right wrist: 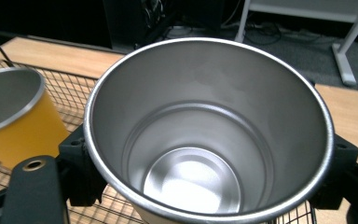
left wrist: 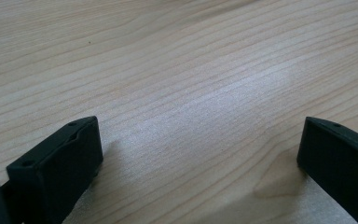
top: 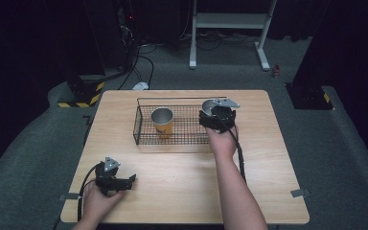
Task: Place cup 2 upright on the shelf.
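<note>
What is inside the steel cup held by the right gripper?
Nothing: the right gripper view looks straight into the steel cup and shows bare metal down to its bottom. The cup hides what lies under it in the wire basket.

Steel cup (right wrist: 205, 135), held by the right gripper (top: 216, 116) at the wire basket's (top: 146, 139) right end: shiny metal inside, empty, mouth up and open, rim round w/ a rolled lip (outer wall barely shows, pale yellowish at the bottom edge). Jaws press its sides just below the rim. It sits roughly upright, over the basket mesh. A 2nd cup (top: 163, 122), steel inside w/ orange-yellow outside, stands upright in the basket's left-centre, well apart from the held one.
</note>
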Demonstrator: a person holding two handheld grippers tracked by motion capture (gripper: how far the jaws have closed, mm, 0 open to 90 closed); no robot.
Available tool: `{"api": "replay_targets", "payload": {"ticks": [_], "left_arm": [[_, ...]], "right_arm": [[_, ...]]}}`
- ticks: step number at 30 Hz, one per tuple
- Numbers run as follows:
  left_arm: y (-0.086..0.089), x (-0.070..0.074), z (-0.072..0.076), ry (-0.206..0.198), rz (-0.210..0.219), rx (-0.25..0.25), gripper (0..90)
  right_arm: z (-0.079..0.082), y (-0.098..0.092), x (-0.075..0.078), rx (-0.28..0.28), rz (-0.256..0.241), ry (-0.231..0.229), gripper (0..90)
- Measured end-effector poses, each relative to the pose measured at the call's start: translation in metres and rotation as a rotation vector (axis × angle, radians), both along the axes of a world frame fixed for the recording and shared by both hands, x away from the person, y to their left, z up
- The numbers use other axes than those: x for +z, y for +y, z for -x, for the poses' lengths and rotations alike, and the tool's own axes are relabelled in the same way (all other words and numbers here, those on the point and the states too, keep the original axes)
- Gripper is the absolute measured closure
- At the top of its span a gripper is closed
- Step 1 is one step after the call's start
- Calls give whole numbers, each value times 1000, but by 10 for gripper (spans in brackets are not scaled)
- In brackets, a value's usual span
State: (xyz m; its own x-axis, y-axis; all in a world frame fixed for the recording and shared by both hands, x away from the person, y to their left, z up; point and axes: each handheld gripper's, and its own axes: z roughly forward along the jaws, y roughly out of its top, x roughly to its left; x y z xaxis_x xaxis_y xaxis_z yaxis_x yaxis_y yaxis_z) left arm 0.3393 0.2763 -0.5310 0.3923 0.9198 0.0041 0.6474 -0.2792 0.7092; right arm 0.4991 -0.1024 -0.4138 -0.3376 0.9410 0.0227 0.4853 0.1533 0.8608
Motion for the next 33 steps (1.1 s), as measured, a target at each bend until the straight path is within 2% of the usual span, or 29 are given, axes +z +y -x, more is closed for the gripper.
{"api": "replay_targets", "payload": {"ticks": [15, 29, 33], "left_arm": [[0, 0, 0, 0, 0, 0, 3], [0, 0, 0, 0, 0, 0, 3], [0, 0, 0, 0, 0, 0, 3]], "right_arm": [[-21, 7, -31, -8, 43, 95, 185], [-33, 13, -51, 5, 90, 174, 185], [-35, 14, -54, 4, 88, 193, 185]]}}
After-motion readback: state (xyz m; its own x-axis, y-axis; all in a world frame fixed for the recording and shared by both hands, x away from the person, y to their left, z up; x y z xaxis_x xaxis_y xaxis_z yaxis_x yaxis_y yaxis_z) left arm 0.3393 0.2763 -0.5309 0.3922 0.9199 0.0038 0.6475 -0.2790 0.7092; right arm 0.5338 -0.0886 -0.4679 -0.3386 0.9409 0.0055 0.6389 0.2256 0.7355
